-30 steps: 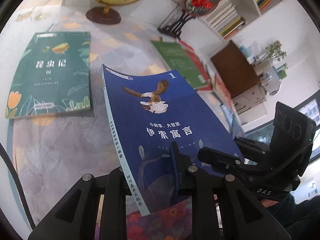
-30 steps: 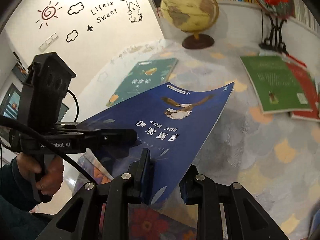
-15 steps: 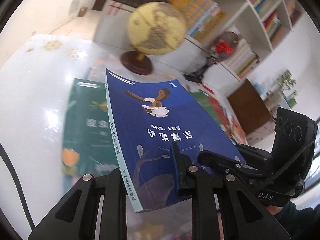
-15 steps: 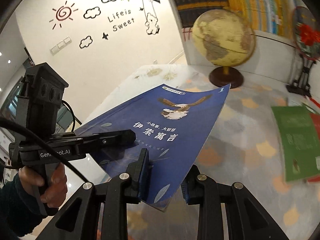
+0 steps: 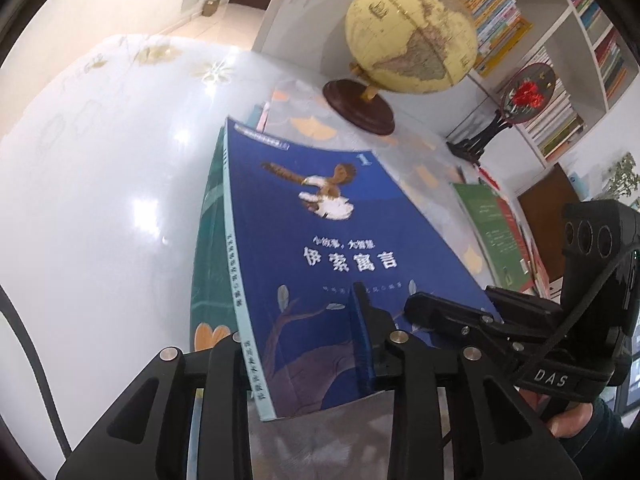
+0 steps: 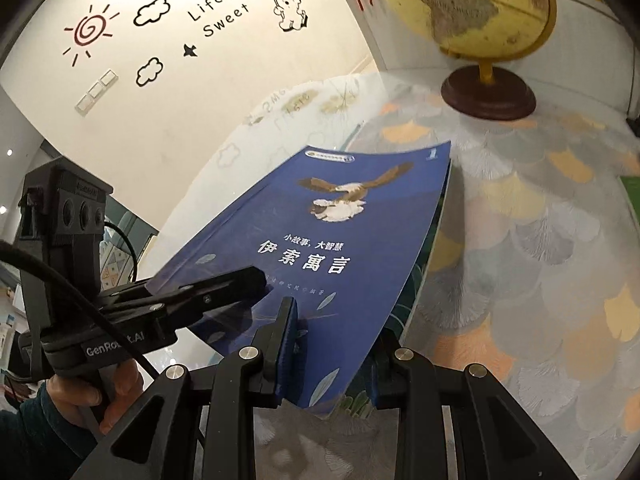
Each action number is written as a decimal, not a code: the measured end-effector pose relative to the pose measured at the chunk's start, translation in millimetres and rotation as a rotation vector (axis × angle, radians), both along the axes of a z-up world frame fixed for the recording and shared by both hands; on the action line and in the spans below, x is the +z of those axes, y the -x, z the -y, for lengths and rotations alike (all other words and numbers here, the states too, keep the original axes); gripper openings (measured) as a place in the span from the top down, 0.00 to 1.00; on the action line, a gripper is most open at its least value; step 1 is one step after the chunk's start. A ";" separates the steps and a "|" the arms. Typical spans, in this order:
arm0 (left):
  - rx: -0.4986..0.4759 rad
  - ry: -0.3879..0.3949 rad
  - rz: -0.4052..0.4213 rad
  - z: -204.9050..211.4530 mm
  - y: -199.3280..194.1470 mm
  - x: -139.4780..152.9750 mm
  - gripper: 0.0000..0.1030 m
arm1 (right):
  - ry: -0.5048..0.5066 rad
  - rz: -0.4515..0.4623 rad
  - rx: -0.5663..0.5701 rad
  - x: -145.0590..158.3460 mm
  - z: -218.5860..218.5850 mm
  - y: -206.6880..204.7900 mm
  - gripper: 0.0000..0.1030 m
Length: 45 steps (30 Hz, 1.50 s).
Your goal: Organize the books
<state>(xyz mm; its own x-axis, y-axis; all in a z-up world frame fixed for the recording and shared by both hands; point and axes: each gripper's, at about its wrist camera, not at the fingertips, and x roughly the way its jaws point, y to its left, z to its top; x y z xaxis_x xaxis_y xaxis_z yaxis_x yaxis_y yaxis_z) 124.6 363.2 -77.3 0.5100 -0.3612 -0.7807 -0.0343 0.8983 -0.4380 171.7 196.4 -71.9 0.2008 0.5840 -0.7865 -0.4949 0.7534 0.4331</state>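
A blue book [image 5: 340, 248] with an eagle on its cover lies tilted over a dark green book [image 5: 208, 248], hiding most of it. My left gripper [image 5: 294, 320] holds the blue book's near left corner, one finger on the cover and one underneath. Its jaws are opening, with the book still between the pads. My right gripper [image 6: 334, 324] is shut on the blue book [image 6: 340, 240] at the near right edge. A strip of the green book [image 6: 418, 284] shows under that edge. Each gripper appears in the other's view, the left gripper [image 6: 224, 288] and the right gripper [image 5: 440, 312].
A yellow globe [image 5: 412, 32] on a dark wooden base stands just beyond the books. A green book on red ones [image 5: 492, 232] lies to the right. A round ornament on a black stand [image 5: 524, 92] and bookshelves [image 5: 580, 40] are behind. A patterned cloth [image 6: 540, 280] covers the table.
Both grippers carried the blue book to the left and lowered it over the green book, which lay apart one second ago. The globe has come closer in both views.
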 end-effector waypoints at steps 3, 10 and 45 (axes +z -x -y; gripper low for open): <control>0.021 -0.026 -0.032 -1.7 4.9 -7.5 0.68 | 0.014 -0.024 0.003 -10.4 -1.3 -1.8 0.73; 0.095 -0.159 -0.118 -4.3 17.4 -21.1 0.64 | 0.086 -0.037 0.022 -29.0 -9.0 2.8 0.73; -0.267 -0.189 -0.013 271.7 3.3 42.7 0.62 | -0.017 -0.110 -0.424 38.3 290.1 55.0 0.53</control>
<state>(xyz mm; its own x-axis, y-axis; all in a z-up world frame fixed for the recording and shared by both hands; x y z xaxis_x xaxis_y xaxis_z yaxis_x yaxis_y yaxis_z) 121.3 91.5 -34.6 0.4065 -0.3288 -0.8525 0.2086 0.9418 -0.2637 116.7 -93.7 -33.6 0.3409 0.4808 -0.8078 -0.0933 0.8724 0.4799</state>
